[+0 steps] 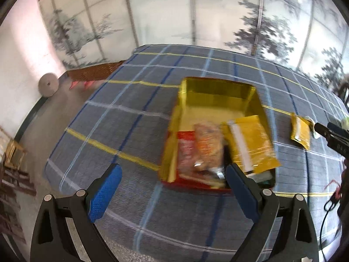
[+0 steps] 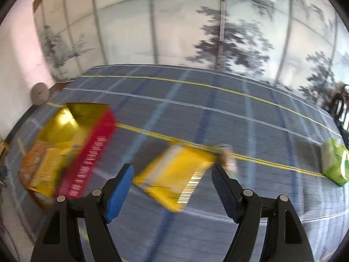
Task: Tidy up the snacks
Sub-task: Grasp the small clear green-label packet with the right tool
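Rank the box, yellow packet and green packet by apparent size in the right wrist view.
1. Box
2. Yellow packet
3. Green packet

The fisheye lens and differing distances make true sizes uncertain.

Each tool (image 1: pixel 173 175): black frame, 2 blue textured pads, silver screws.
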Motion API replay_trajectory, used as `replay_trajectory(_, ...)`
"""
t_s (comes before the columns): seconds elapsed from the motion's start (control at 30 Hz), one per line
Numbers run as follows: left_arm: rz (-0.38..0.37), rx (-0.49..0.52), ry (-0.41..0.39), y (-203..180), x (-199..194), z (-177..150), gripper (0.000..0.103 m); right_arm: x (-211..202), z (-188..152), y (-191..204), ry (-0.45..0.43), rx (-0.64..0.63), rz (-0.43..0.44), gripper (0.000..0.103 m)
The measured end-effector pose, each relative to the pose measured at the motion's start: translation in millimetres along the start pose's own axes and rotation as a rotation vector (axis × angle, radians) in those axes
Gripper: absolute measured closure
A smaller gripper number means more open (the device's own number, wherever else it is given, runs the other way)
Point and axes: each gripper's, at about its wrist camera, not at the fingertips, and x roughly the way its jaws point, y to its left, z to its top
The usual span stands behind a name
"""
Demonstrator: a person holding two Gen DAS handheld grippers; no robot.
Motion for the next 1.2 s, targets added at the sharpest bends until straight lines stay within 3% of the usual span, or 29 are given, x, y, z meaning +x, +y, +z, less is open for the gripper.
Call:
replay_trajectory(0.17,-0.040,0.079,-0.010,-39.6,0.2,8.9,0.008,15.8,-6.9,-45.4,0.025,0.022,-0.052,0.028)
replay_trajectory(0.23,-0.060,0.106,-0.014,-57.9,2.2,12.8,0.008,26.1,-8.8,-56.0,0.042,0.016,-0.055,0.034)
replay_trajectory(0.4,-0.092,0.157,-0.038,-97.4,8.8,17.5,0.008,46.4,-12.3,-66.2,0.060,0.000,-0.043,0.048)
replay_trajectory(0.73,-0.157,0.253,-0.073,-165.3,21.5,24.0,0.008,80.8,-4.9,-73.4,0.070,-0.035,-0.008,0.061)
replay_trajectory(0.93,-0.177,0.290,-0.069,-196.5,36.1,28.5,0.008,83.4,-5.7,-76.1,0.050,-0.046,0.008,0.077)
replay_trajectory(1.2,-0.185,0.335,-0.092,-229.9,53.8,30.1,0.008,73.0,-16.1,-87.7,0.044,-0.029,0.005,0.078)
